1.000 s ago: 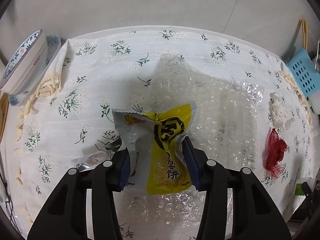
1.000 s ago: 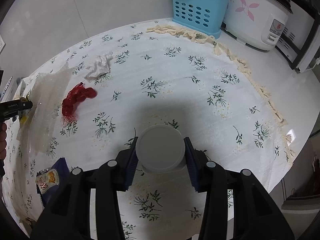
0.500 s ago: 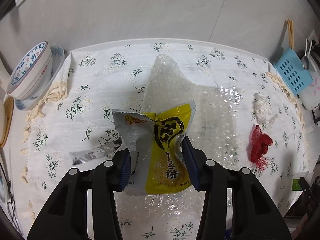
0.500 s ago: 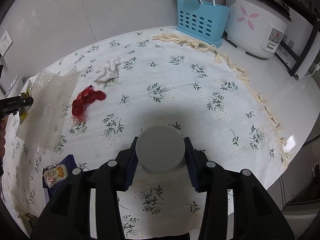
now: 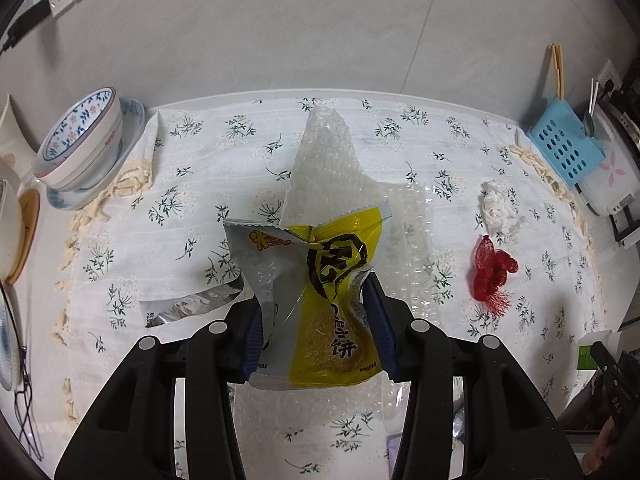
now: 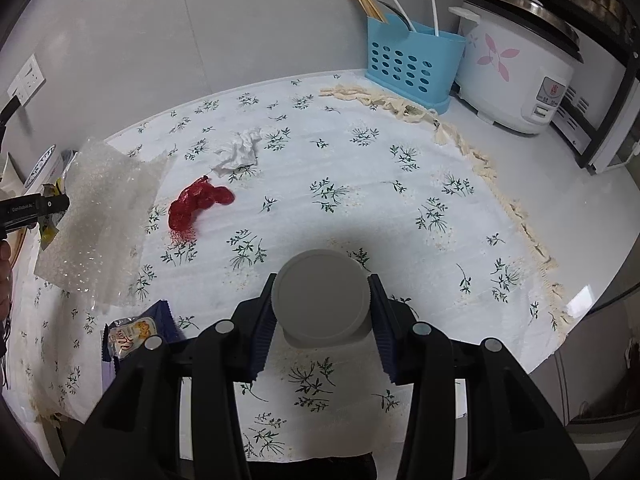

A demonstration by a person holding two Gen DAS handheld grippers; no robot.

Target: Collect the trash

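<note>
Left gripper (image 5: 316, 320) pinches a yellow-and-grey snack wrapper (image 5: 320, 300) above the tablecloth (image 5: 200, 184); right gripper (image 6: 322, 312) clamps what looks like a grey round container (image 6: 320, 296).

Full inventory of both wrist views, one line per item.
snack wrapper: 1, yellow and grey, clamped in left gripper
bubble wrap: 1 sheet, clear, on the cloth behind the wrapper
foil strip: 1, silver, cloth left of the wrapper
net bag: 1, red, mid cloth
tissue: 1, white, crumpled, beyond the net
snack packet: 1, dark blue, near edge
round container: 1, grey, between right gripper's pads
utensil caddy: 1, blue, back
rice cooker: 1, white, right of caddy
bowls: stacked, patterned, far left
tablecloth: 1, white floral
left gripper: black
right gripper: black
</note>
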